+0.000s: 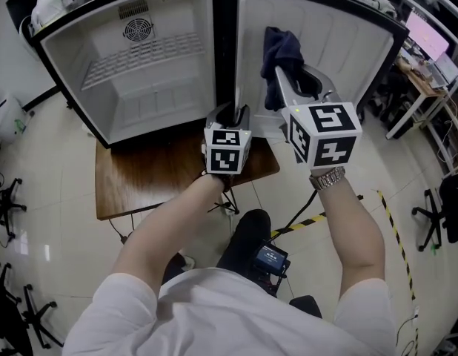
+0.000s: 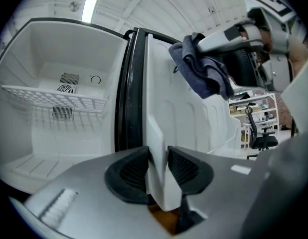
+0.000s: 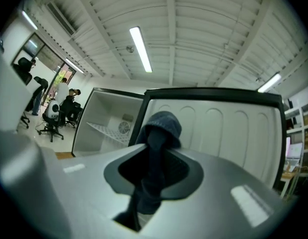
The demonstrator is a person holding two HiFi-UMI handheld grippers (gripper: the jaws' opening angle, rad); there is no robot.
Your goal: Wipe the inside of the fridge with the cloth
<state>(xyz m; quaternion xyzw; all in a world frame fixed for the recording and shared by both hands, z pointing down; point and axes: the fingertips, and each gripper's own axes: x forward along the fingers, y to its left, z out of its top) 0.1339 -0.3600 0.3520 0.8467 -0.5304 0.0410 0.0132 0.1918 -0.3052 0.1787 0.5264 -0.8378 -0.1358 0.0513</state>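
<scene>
**Cloth (image 1: 281,54) gripped at the open fridge (image 1: 58,73)**

Right gripper (image 3: 153,168) is clenched on the dark blue cloth. The fabric runs up between its two pads and bunches into a rounded wad just past the tips. In the head view the cloth hangs in loose folds from the jaw ends, in front of the white inner panel of the door (image 1: 340,43), near its upper part. Whether the fabric touches the panel cannot be told.

Left gripper (image 2: 158,171) sits lower and nearer the hinge side. Its jaws are closed on a white moulded ridge at the door's inner edge, and the ridge fills the gap between the pads. The black door seal runs upward just beside that ridge.

The door stands swung wide open to the right of the cabinet. The white compartment is lit, with a wire shelf (image 2: 54,96) across its upper part and a round fan grille (image 1: 138,28) on the back wall behind it. The fridge stands on a brown wooden table (image 1: 155,176), over a pale glossy floor.
</scene>
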